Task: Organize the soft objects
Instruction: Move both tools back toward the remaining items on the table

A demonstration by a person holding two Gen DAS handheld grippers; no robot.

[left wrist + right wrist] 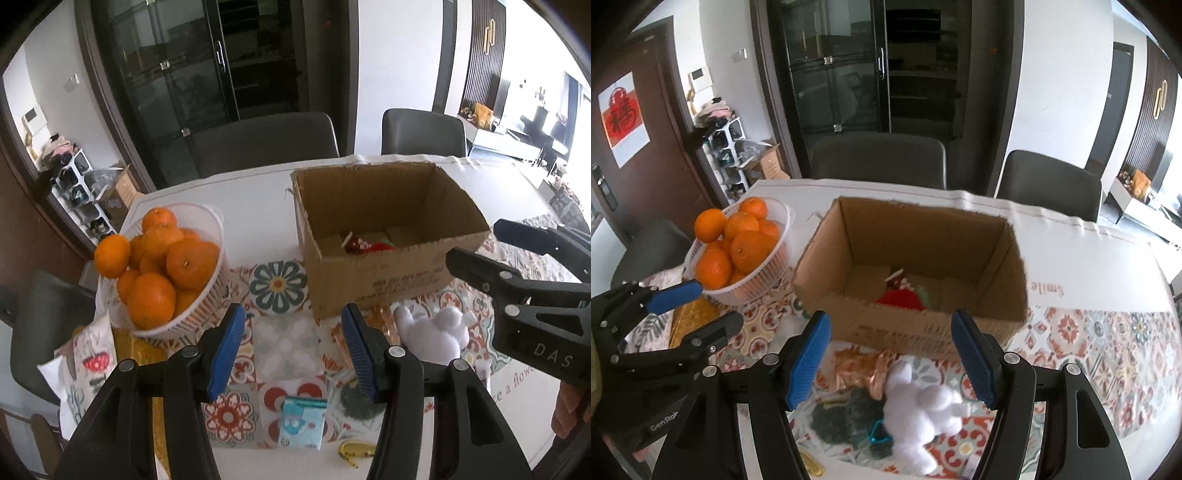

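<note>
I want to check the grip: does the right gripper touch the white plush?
Apart. In the right wrist view the right gripper stands open, its pads clear of the white plush lying on the tablecloth.

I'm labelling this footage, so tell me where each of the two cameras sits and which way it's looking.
Left wrist: on the left gripper, angled down across the table at the cardboard box and basket of oranges; its own open blue-padded fingers show, with the right gripper at right.
Right wrist: on the right gripper, angled down over the white plush toy toward the cardboard box; its own open fingers show, with the left gripper at left.
Shared: box, oranges, plush toy, patterned tablecloth, grey chairs.
</note>
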